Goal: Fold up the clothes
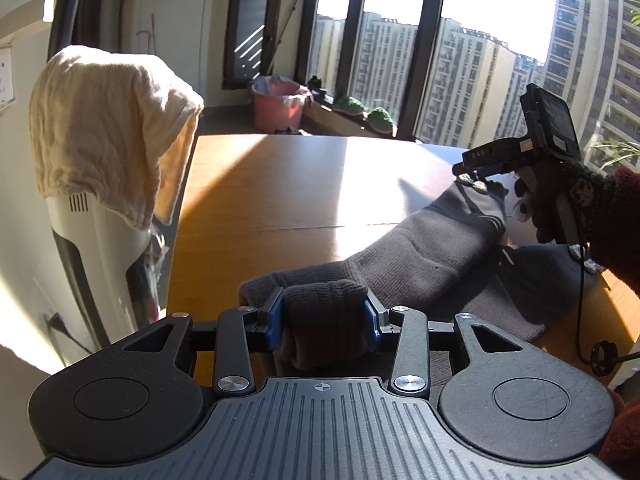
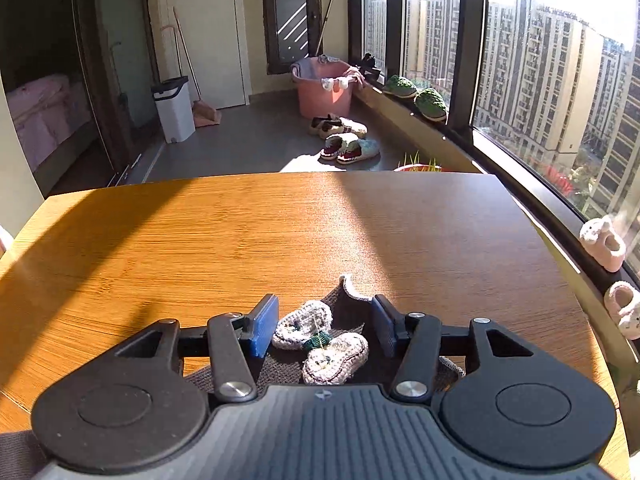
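A dark grey knit garment [image 1: 432,252] lies stretched over the wooden table [image 1: 280,184], running from the near middle to the right. My left gripper [image 1: 324,314] is shut on its bunched near end, blue pads pressing both sides of the wad. At its far right end a hand in a dark red sleeve holds my right gripper [image 1: 466,172] just above the cloth. In the right wrist view that gripper [image 2: 324,324] stands open over the garment's [image 2: 352,308] corner. Two white crocheted ornaments [image 2: 320,340] with a green knot lie between the pads, which do not press on them.
A cream towel [image 1: 108,128] hangs over a white appliance left of the table. Beyond the table's [image 2: 240,232] far edge are a pink tub [image 2: 324,88], slippers [image 2: 348,140] and a white bin [image 2: 174,108]. Small knitted booties [image 2: 604,242] sit on the window sill at right.
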Available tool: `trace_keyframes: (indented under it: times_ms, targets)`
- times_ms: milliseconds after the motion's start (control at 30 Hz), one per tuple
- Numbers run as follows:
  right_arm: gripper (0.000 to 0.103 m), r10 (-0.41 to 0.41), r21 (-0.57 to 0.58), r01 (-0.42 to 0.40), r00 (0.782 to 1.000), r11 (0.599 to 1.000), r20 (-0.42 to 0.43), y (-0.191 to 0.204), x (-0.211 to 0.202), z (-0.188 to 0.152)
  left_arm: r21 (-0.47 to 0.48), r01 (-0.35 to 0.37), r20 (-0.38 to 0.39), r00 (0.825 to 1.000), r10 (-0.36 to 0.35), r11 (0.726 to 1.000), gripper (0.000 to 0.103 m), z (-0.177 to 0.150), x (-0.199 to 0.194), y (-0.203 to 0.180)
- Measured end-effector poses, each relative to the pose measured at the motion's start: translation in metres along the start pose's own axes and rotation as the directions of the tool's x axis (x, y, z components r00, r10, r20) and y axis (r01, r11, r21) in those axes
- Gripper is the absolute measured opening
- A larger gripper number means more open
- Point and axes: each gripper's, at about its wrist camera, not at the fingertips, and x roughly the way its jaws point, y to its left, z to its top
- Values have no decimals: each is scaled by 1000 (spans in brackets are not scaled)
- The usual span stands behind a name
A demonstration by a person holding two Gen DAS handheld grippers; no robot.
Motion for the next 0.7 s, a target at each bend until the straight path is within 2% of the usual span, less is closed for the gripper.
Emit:
trace_keyframes:
  times_ms: [33, 67, 133, 233, 333, 433, 567, 700]
  targets:
    - [43, 10, -32, -10, 1000, 999, 5, 3, -3, -2, -8, 6, 3, 1000, -6, 1000, 43, -1, 0, 2]
    - [18, 41, -52, -40, 999, 998, 7, 4, -7, -4, -17, 13, 6, 1000, -13, 1000, 44, -1, 0, 3]
    - [18, 76, -69, -75, 997, 995, 17, 5, -20, -7, -28, 22, 9, 1000, -22, 999, 44, -2, 0, 6]
    - [17, 119, -82, -112, 990, 990, 81, -7, -59, -14, -31, 25, 13, 1000, -24, 999, 45, -1, 2, 7]
    - [17, 172, -18, -171, 977, 985, 124, -33, -101, -25, -31, 24, 16, 1000, -24, 999, 47, -1, 2, 7]
    - [17, 194, 8, -198, 969, 980, 153, -60, -142, -51, -34, 22, 16, 1000, -22, 999, 47, -1, 2, 7]
    - [17, 184, 38, -192, 971, 981, 155, -91, -182, -92, -32, 14, 12, 1000, -14, 999, 47, 6, -1, 7]
    - [17, 155, 96, -169, 979, 981, 135, -114, -201, -133, 12, -2, 9, 1000, 1, 1000, 48, 10, -5, 0]
